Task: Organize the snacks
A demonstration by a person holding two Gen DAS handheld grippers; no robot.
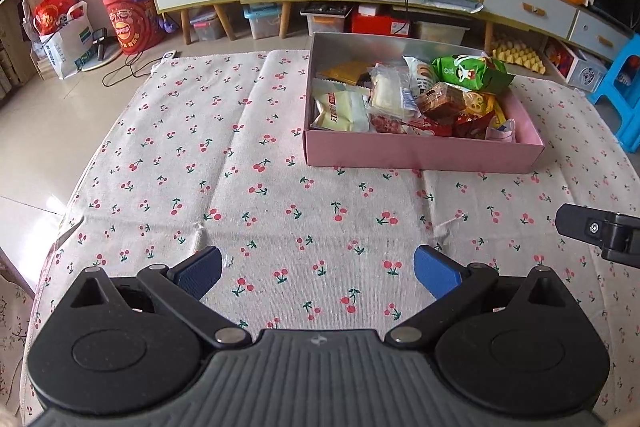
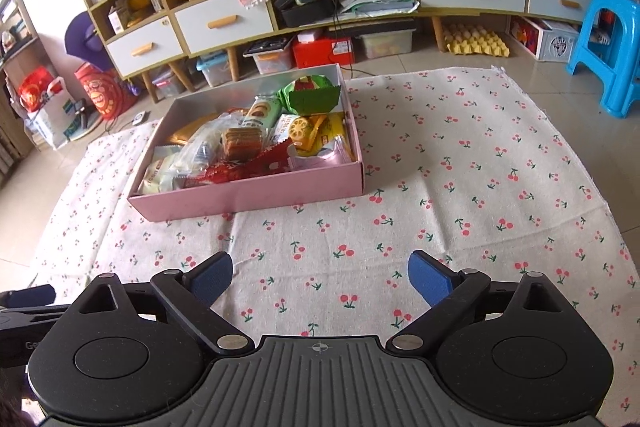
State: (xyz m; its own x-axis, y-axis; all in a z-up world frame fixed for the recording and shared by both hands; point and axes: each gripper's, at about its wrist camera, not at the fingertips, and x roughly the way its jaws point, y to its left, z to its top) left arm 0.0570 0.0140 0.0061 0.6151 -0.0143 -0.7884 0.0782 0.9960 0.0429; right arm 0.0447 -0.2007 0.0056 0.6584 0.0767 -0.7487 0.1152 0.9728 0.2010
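- Task object: a shallow pink box (image 1: pixel 420 151) sits on the cherry-print cloth (image 1: pixel 240 187) that covers the surface; in the left wrist view it lies ahead and to the right, in the right wrist view (image 2: pixel 248 193) ahead and to the left
- Contents: the box holds a loose heap of wrapped snacks, among them a green bag (image 1: pixel 472 73) at the far corner, a brown stack of biscuits in clear wrap (image 2: pixel 242 143), a pale cream packet (image 1: pixel 340 109) against the near wall, a red packet (image 2: pixel 256 167) and a yellow packet with lotus-root print (image 2: pixel 308 131)
- No snack is visible on the cloth outside the box in either view
- Left gripper (image 1: pixel 318 273): jaws spread wide, nothing between the blue pads, held above bare cloth well short of the box
- Right gripper (image 2: pixel 320 277): jaws spread wide, nothing between the pads, likewise above bare cloth and well short of the box; part of it shows at the right edge of the left wrist view
- Step in hand, as a judgement: the collecting stage appears complete, since every visible snack lies inside the box and both grippers are empty and clear of it
- Next move, as a judgement: either tidy the heap or end the task
- To tidy, bring one gripper over the box rim and close it on a top-lying packet such as the biscuit stack
- Caution: the packets overlap and look slippery; a grasp on one is likely to drag its neighbours
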